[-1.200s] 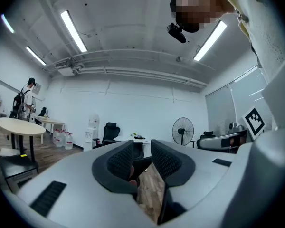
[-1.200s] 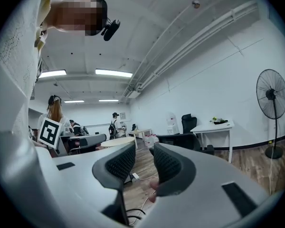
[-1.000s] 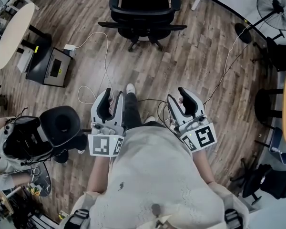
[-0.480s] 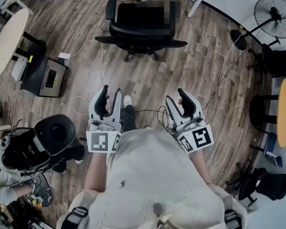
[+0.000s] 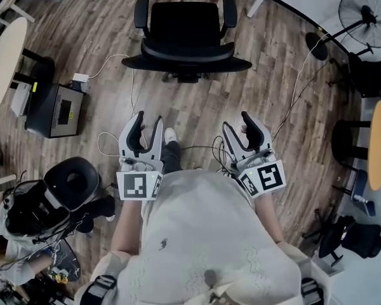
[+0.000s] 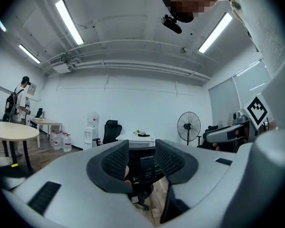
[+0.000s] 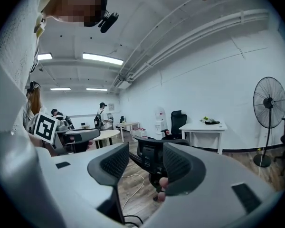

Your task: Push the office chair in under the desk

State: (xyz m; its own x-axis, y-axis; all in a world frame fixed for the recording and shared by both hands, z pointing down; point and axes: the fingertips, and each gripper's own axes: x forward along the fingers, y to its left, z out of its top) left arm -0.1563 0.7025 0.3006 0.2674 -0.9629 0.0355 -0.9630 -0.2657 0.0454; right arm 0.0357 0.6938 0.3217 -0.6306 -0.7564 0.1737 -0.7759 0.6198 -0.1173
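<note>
The wood floor (image 5: pixel 267 75) is the ground here. The chair (image 5: pixel 185 33) stands ahead of the person with its back toward them, apparently just short of the white desk (image 7: pixel 206 124), which the head view mostly cuts off. Well apart from the chair, the left gripper (image 5: pixel 148 119) and right gripper (image 5: pixel 237 122) point at it. Their jaws are spread and have just been opening, with nothing between them.
</note>
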